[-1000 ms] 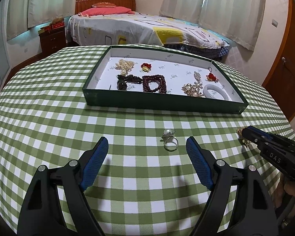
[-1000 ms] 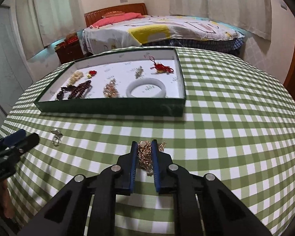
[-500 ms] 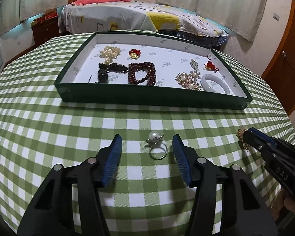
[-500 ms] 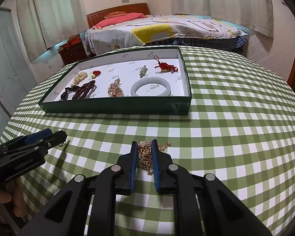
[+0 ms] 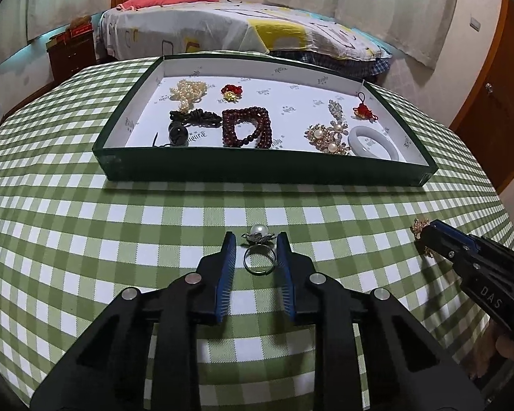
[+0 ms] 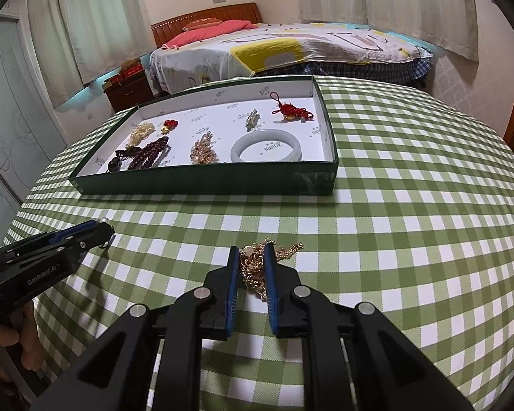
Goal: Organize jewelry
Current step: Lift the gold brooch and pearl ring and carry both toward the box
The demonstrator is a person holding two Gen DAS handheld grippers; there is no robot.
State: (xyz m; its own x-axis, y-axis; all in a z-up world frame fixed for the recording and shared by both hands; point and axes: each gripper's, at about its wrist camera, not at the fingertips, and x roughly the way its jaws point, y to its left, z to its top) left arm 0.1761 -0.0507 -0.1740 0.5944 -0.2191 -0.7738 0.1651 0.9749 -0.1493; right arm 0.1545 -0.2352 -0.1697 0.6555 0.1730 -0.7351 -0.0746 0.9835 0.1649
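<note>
- Green checked cloth covers the surface (image 5: 85,239).
- Green tray (image 5: 267,167) sits on it, with beads and a bangle inside.
- Left gripper (image 5: 256,245) has its jaws closing around a pearl ring (image 5: 258,253) lying on the cloth.
- Right gripper (image 6: 251,258) pinches a gold chain (image 6: 253,267).

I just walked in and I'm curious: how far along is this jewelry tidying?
Mostly done: the green tray already holds the dark red bead bracelet, the pale bangle, brooches and red charms. In hand: the right gripper is shut on a gold chain, and the left gripper is closing its jaws around the pearl ring on the checked cloth. Left: both pieces go into the tray.
</note>
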